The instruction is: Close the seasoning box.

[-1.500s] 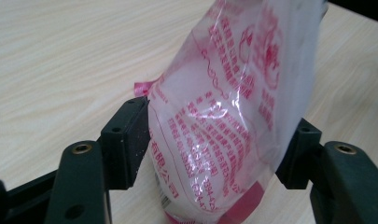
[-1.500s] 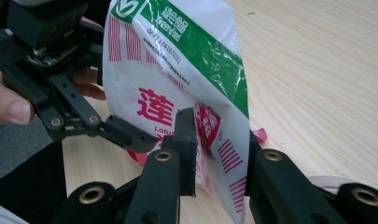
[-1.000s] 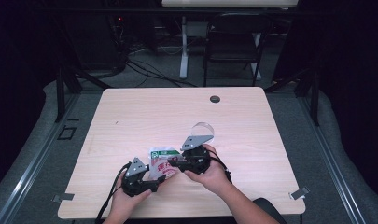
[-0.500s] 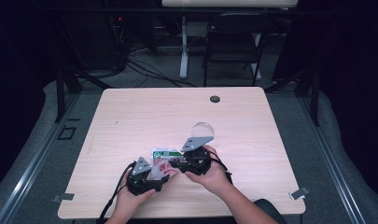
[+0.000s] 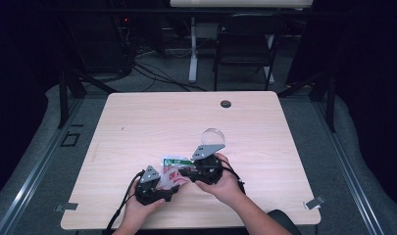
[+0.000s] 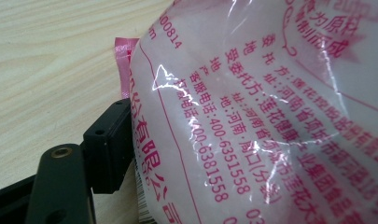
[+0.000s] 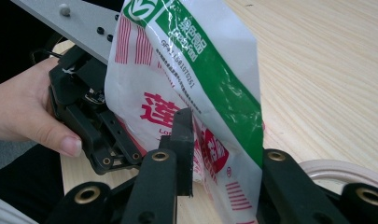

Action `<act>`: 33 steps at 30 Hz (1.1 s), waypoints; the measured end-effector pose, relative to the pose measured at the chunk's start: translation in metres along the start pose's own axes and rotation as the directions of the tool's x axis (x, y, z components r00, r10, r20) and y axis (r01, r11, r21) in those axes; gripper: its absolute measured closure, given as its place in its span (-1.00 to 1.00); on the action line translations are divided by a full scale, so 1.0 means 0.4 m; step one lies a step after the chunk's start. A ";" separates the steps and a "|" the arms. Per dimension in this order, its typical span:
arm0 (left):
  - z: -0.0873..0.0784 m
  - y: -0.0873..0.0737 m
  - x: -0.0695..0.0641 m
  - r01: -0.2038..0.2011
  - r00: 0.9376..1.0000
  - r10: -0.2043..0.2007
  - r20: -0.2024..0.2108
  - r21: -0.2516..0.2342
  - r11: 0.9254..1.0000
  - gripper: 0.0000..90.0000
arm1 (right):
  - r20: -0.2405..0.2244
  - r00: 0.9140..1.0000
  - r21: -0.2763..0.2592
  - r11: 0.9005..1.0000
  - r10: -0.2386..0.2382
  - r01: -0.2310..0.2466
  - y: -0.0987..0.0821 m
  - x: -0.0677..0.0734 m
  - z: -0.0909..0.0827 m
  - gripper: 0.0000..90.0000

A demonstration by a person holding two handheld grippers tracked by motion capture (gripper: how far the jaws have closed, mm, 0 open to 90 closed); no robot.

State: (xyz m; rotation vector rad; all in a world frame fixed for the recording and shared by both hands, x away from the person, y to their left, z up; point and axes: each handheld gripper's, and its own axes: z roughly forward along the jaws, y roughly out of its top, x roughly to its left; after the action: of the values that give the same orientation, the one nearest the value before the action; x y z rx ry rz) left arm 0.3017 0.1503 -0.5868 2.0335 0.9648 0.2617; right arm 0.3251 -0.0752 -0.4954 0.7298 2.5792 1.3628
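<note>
A plastic packet [image 5: 174, 169], white with red and green print, hangs between both grippers just above the table [image 5: 161, 122]. My left gripper [image 5: 170, 183] holds its lower left end. Its jaws have just been opening a little, and its black pad [image 6: 107, 144] still lies against the packet [image 6: 252, 116], whose red lettering hides the other jaw. My right gripper [image 7: 228, 163] is shut on the packet [image 7: 196, 74] from the right side, one jaw on its printed face and one at its edge. The left gripper [image 7: 91, 126] and its hand show behind the packet.
A clear round object [image 5: 213, 137] lies on the table just beyond the right gripper; a pale curved rim [image 7: 336, 170] shows beside the right jaw. A dark grommet [image 5: 226, 104] sits near the far edge. A chair [image 5: 245, 49] and cables stand past the table.
The left gripper has shifted slightly to the right along the packet. The right gripper and the packet's green end have stayed where they were.
</note>
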 end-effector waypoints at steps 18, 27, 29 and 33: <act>0.016 0.005 -0.016 -0.041 0.998 0.046 -0.053 0.078 0.996 -0.49 | -0.001 1.000 0.002 1.000 0.006 -0.006 -0.003 0.001 -0.001 0.64; 0.027 0.007 -0.031 -0.099 0.991 0.107 -0.078 0.107 0.989 -0.66 | 0.012 1.000 0.012 1.000 0.000 0.000 -0.004 0.002 -0.002 0.64; 0.028 0.007 -0.034 -0.104 0.990 0.114 -0.084 0.112 0.988 -0.65 | 0.011 1.000 0.011 1.000 0.003 -0.003 -0.005 0.003 -0.001 0.64; 0.027 0.007 -0.034 -0.107 0.989 0.117 -0.092 0.111 0.988 -0.64 | 0.013 1.000 0.012 1.000 0.001 -0.001 -0.005 0.003 -0.001 0.64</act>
State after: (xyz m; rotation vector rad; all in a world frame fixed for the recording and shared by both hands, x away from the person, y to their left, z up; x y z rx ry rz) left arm 0.2995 0.1330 -0.5892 2.1928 0.9425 0.3810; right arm 0.3232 -0.0759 -0.4967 0.7399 2.5793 1.3403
